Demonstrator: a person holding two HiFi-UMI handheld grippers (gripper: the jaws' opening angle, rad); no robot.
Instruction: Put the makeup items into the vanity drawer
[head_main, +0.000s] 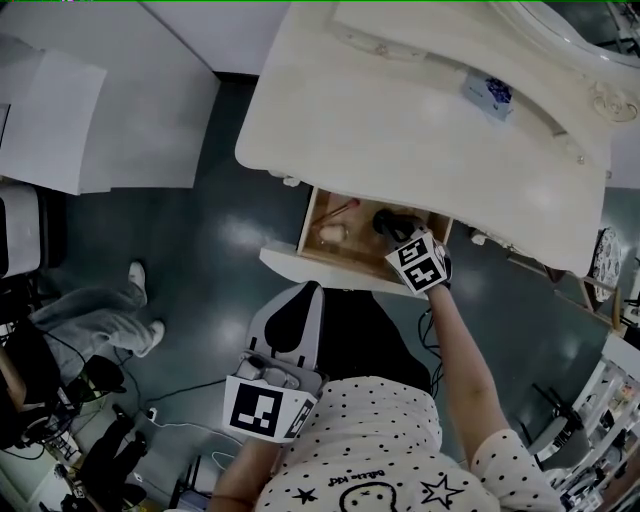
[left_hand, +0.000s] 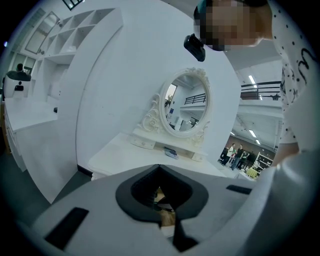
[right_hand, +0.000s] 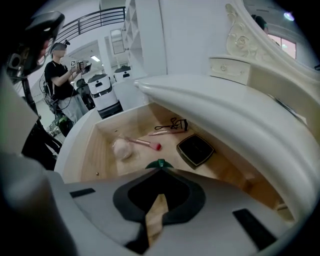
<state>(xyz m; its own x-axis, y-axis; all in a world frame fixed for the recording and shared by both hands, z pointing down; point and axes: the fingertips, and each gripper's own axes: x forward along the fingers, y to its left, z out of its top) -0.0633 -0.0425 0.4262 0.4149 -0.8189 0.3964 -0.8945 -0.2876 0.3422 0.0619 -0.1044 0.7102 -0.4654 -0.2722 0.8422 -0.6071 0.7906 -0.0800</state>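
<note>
The vanity drawer (head_main: 312, 218) stands pulled out, its wooden floor showing under the white vanity top (head_main: 400, 110). My right gripper (head_main: 386, 222) points down into the drawer (right_hand: 92, 150), shut on a small green item (right_hand: 159, 163) that peeks past its tips (right_hand: 159, 169). On the drawer floor lie a pale powder puff (right_hand: 121, 148), a red-tipped brush (right_hand: 146, 143), an eyelash curler (right_hand: 174, 124) and a black compact (right_hand: 196, 150). The puff (head_main: 333, 233) also shows from above. My left gripper (head_main: 300, 305) hangs low in front of the drawer, shut (left_hand: 159, 167) with nothing in it.
An oval mirror (left_hand: 185, 102) stands at the back of the vanity, with a small blue-patterned item (head_main: 490, 95) on the top before it. Someone's legs and white shoes (head_main: 135, 280) are on the dark floor at left. Shelving (head_main: 610, 400) stands at right.
</note>
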